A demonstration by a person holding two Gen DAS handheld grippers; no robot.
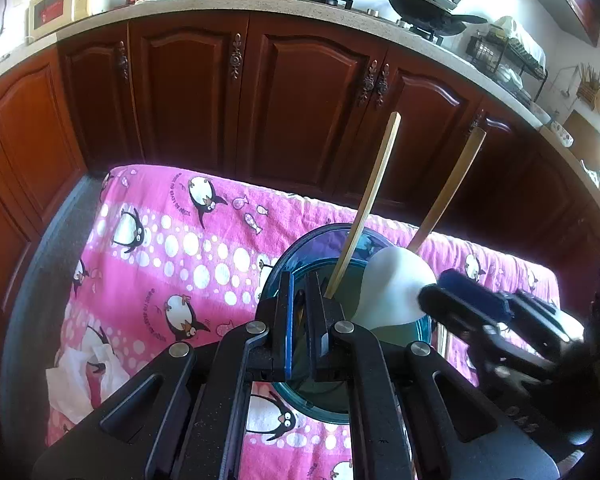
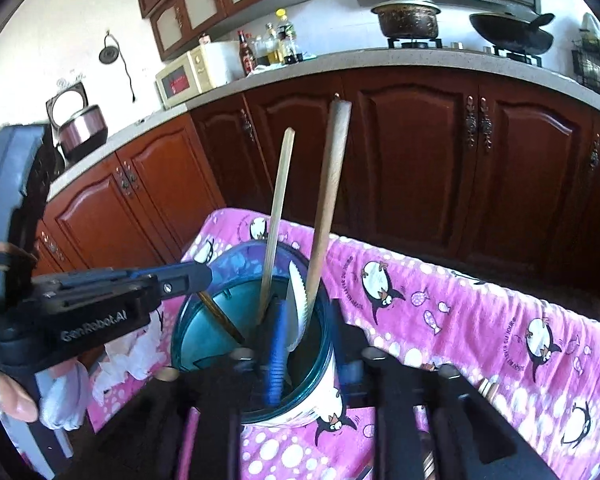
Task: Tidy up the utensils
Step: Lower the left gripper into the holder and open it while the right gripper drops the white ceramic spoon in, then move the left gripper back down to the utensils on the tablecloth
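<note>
A: Left wrist view — left tool point(image 1: 299, 300) shut tight, tips over the rim of the blue glass jar point(image 1: 278, 276). Something thin and brownish sits in the slit betw. the pads; can't tell what, or if it's pinched.

B: Right wrist view — right tool point(image 2: 300, 344) is dark and blurred, lower half of frame near black. Jaws part open around the jar's near side, one blue pad inside it. White serrated spatula point(image 2: 298, 304) right beside that pad; contact can't be judged.

A: Utensils: two wooden handles in the jar, thin pale stick point(image 1: 364, 208) and thicker wooden handle point(image 1: 448, 188), both leaning, lower ends hidden in the jar. Spatula head white, blown out in my view.

B: A thin brown stick point(image 2: 220, 316) lies low in the jar too. Writing: "GenRobot.AI" on the left tool's body. Cloth print has small text by the penguins, too warped to read.

A: Surface: pink penguin cloth point(image 1: 172, 248) w/ white dots, crumpled white tissue point(image 1: 84, 376) at its left edge. Room: kitchen, dark red-brown cabinets point(image 1: 188, 92), speckled counter point(image 1: 228, 4) w/ microwave point(image 1: 64, 4), bottles, pot and wok on the hob.

B: Thumb point(image 2: 14, 394) at frame edge, cut off.
</note>
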